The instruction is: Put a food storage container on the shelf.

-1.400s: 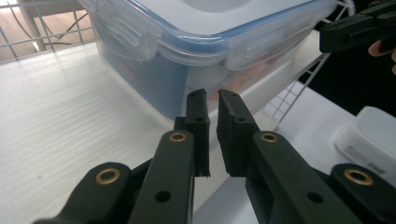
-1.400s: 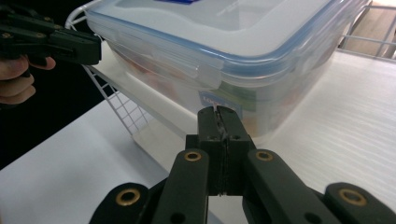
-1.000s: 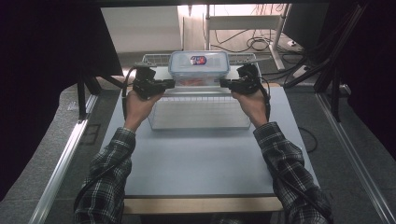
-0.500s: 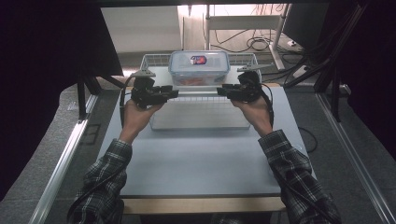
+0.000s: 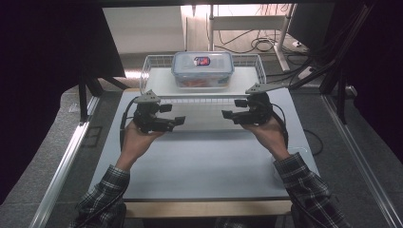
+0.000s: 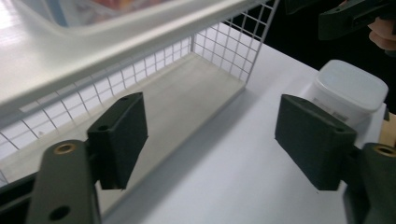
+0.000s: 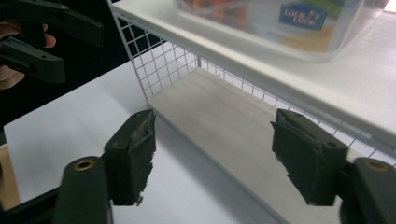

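High view: we note both grippers, left (image 5: pixel 179 114) and right (image 5: pixel 228 108), off the rack (image 5: pixel 259 64); jaws just opened, empty. Box (image 5: pixel 203 69) sits on top — placement looks done.

Clear lidded food container (image 5: pixel 203 69) upright atop white wire rack (image 5: pixel 152 64)

high view looks forward and down over the whole table (image 5: pixel 199 161), both gripper views sit way closer, low over the tabletop, peering under the white wire rack (image 6: pixel 224 42), all three catch that rack plus the clear food box (image 7: pixel 280 23)
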`<state>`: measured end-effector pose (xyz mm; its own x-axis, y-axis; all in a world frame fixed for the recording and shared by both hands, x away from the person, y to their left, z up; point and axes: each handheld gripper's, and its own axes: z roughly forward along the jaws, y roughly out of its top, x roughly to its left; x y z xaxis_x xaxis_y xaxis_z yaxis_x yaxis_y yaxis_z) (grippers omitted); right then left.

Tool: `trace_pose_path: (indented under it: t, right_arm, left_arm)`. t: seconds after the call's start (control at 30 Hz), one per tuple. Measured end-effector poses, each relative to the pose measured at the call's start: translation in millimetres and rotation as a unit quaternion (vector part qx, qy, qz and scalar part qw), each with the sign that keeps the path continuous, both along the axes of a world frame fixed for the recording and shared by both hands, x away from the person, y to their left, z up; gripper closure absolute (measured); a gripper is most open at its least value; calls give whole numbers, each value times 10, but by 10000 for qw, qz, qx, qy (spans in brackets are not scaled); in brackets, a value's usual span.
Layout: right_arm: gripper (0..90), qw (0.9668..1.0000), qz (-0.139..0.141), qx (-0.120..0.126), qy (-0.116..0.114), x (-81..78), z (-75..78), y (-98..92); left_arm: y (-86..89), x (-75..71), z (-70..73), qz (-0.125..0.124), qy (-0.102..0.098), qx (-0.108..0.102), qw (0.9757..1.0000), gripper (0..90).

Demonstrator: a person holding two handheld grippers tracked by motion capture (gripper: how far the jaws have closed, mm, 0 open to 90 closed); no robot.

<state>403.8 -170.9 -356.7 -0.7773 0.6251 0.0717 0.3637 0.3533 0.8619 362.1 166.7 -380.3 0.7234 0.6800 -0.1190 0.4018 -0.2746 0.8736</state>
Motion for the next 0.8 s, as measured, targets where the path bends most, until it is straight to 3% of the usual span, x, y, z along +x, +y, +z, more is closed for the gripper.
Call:
trace_pose_path:
  t: [0.33, 0.47, 0.57, 0.8]
  right_arm:
    - [124, 10000, 6, -52, 14, -249, -196, -149]
    - [74, 9999, -2, -137, -10, -357, -279, -213]
    - [50, 9998, -26, -186, 1, -430, -344, -271]
    - [18, 9999, -142, -26, -15, -595, -469, -427]
  left_arm:
    - [-1, -299, -191, -19, -26, 93, 10000, 114]
    - [22, -424, -291, 65, -26, 206, 9998, 79]
    - [45, -509, -364, 104, 8, 179, 9998, 61]
    - [65, -678, -524, 188, 4, 356, 9992, 37]
